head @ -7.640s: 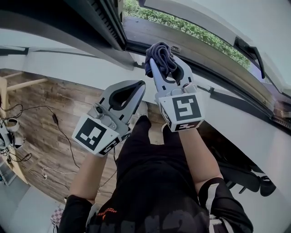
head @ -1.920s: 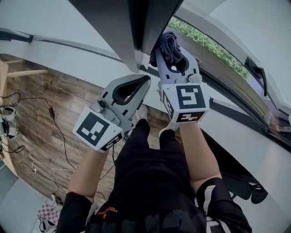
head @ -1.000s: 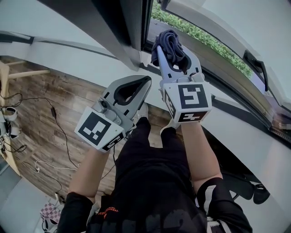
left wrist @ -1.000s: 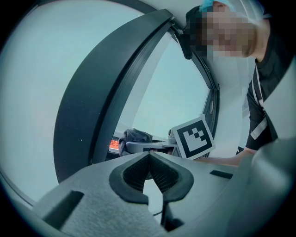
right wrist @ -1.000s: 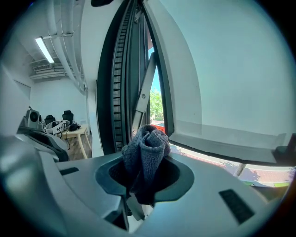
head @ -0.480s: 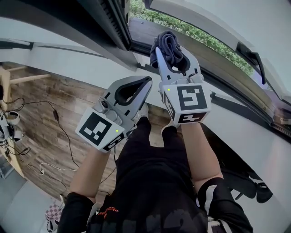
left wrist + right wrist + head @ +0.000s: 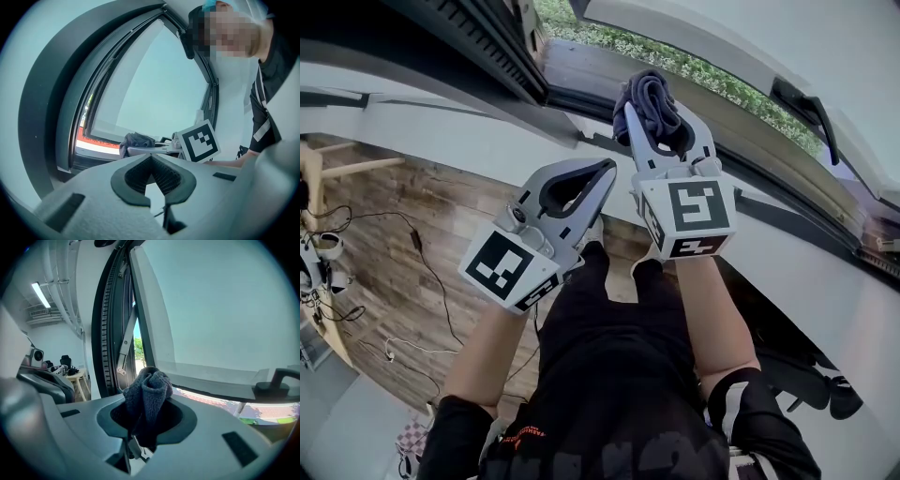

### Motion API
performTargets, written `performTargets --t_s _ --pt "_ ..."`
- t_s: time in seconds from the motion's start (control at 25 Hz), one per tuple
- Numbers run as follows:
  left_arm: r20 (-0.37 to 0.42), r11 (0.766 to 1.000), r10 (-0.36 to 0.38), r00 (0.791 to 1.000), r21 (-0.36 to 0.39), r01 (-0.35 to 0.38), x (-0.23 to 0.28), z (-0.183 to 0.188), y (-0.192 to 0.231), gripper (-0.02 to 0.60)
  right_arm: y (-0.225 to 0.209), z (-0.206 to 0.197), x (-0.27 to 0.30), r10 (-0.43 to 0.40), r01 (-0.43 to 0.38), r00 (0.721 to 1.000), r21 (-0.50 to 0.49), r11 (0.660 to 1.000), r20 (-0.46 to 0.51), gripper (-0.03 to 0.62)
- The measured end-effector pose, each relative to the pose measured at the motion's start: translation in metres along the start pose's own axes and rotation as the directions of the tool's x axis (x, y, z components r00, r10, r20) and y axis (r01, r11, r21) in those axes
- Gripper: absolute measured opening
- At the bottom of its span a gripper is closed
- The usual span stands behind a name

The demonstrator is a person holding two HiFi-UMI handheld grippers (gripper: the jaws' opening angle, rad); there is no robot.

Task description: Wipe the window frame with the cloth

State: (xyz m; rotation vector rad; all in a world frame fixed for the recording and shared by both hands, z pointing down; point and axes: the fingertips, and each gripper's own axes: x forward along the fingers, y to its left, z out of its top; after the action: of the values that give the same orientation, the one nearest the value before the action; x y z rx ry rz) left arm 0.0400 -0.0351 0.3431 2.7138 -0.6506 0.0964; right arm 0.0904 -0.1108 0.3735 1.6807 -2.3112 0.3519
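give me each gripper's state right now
left gripper: closed, jaws together, holding nothing
right gripper: closed on the grey cloth

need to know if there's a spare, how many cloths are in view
1. The cloth is bunched in the shut jaws of the right gripper, near the window frame. The left gripper holds none; others may be out of view.

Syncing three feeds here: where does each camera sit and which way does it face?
Head view: on the person's head, facing steeply down at left gripper, right gripper, forearms, torso.
Left gripper view: on that gripper, along its shut, empty jaws toward the window frame.
Right gripper view: along jaws clamping the cloth, toward the window frame.
Shared: all show the cloth.
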Motion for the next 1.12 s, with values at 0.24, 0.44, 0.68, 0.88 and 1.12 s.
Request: performTargets --t_s 0.24,0.44,0.68,0.88,1.12 --pt "-0.001 1.000 -0.011 1.000 0.009 0.011 0.012 0.001 -0.013 0.018 -0.015 -0.005 -0.014 -0.014 0.014 1.000 0.004 1.000 -0.002 0.103" --pt "0.001 1.000 -0.020 1.000 0.014 0.020 0.020 0.003 -0.023 0.018 -0.026 -0.007 -0.023 -0.023 0.023 1.000 0.001 1.000 -0.008 0.103" --pt "0.013 1.000 -0.019 1.000 0.019 0.018 0.020 0.008 -0.030 0.018 -0.033 -0.003 -0.030 -0.034 0.034 0.999 -0.010 0.999 -0.004 0.103" --pt "0.039 1.000 -0.007 0.999 0.026 0.006 0.012 0.020 -0.029 0.018 -0.031 0.019 -0.035 -0.033 0.034 0.999 -0.040 0.999 0.024 0.103" --pt "0.087 0.999 0.012 0.996 0.040 -0.016 -0.002 0.043 -0.026 0.018 -0.017 0.049 -0.039 -0.011 0.016 0.998 -0.074 0.997 0.065 0.103"
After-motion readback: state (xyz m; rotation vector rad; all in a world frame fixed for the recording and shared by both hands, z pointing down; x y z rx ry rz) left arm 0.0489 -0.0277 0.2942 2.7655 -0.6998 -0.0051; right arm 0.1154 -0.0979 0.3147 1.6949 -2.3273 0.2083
